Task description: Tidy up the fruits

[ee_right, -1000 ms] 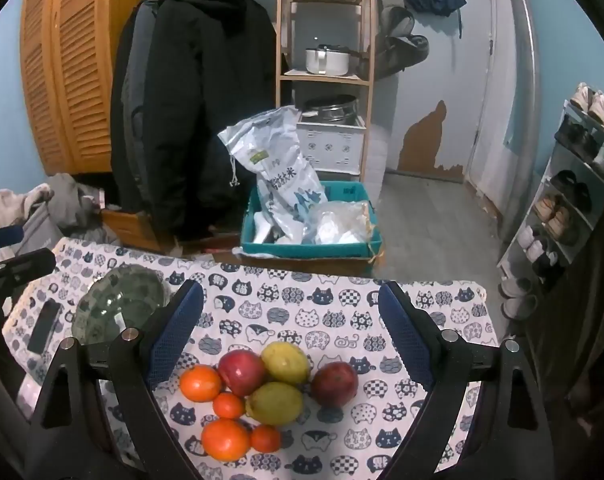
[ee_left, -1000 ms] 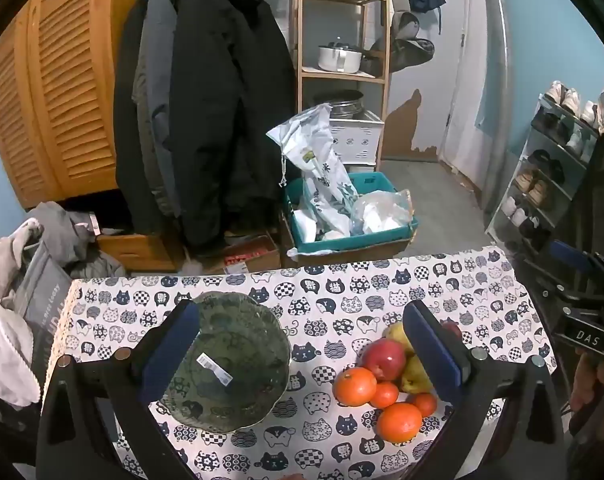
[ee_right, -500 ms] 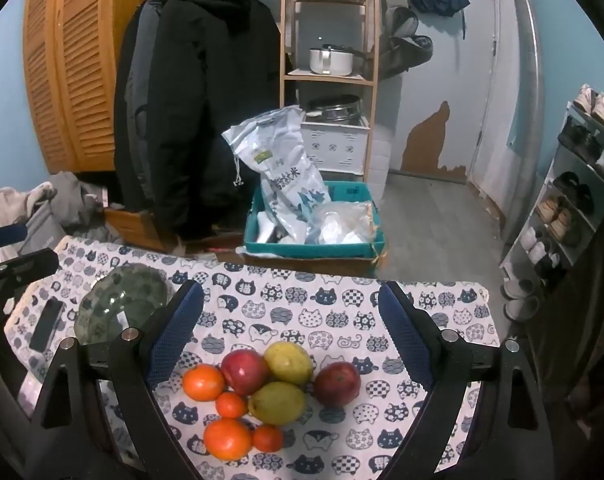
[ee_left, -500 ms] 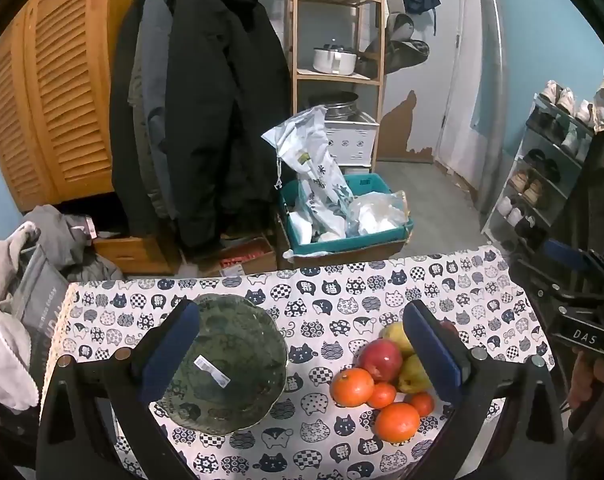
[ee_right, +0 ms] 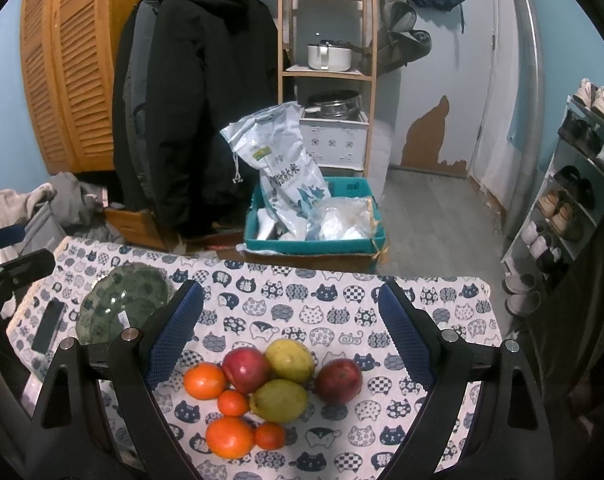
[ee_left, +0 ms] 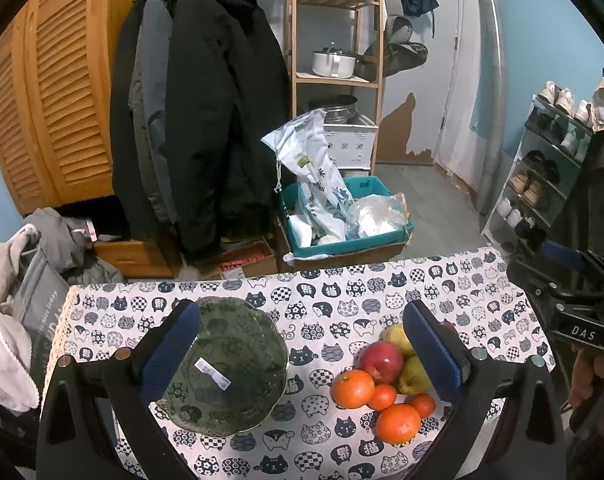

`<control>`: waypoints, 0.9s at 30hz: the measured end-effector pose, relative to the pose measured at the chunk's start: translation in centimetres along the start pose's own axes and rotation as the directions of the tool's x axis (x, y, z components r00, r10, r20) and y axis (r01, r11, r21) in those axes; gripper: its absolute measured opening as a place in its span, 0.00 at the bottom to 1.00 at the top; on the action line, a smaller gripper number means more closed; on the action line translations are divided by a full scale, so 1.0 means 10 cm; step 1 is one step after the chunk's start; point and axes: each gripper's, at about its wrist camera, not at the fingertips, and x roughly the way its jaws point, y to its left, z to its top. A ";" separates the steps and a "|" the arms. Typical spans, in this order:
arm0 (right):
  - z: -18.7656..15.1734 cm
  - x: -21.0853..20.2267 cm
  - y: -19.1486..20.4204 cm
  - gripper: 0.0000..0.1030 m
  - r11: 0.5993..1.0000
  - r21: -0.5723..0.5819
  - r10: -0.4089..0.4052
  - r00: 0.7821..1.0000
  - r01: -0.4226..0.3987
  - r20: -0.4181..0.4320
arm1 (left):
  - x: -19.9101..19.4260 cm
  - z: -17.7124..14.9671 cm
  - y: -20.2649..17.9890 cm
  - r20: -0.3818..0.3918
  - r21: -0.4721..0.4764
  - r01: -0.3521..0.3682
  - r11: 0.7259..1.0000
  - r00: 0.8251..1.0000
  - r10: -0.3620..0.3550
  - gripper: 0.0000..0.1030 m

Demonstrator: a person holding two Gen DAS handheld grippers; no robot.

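Observation:
A cluster of fruit lies on the cat-print tablecloth (ee_right: 341,304): two red apples (ee_right: 246,369) (ee_right: 339,381), two yellow-green pears (ee_right: 290,360) (ee_right: 278,400) and several oranges (ee_right: 204,380). A dark green glass bowl (ee_left: 226,364) sits empty to the left of them, a sticker on its inside. My left gripper (ee_left: 300,348) hovers open above the table, straddling the bowl's right side and the fruit (ee_left: 381,360). My right gripper (ee_right: 290,328) is open above the fruit pile, holding nothing. The bowl (ee_right: 122,304) shows at left in the right wrist view.
A black phone (ee_right: 48,326) lies on the table's left end. Beyond the far edge stand a teal box (ee_right: 313,236) with bags, hanging coats (ee_left: 198,120) and a wooden shelf (ee_left: 333,60). A shoe rack (ee_right: 573,200) lines the right wall. Clothes (ee_left: 18,292) pile at left.
Both grippers have drifted slightly back and up, so the table sits a little lower in each view. Fruit and bowl have not moved.

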 end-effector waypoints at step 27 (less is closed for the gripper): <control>0.00 -0.01 0.01 0.85 1.000 -0.003 0.004 1.000 -0.004 0.001 | 0.00 -0.03 -0.01 -0.005 -0.008 0.000 1.000 1.000 0.000 0.99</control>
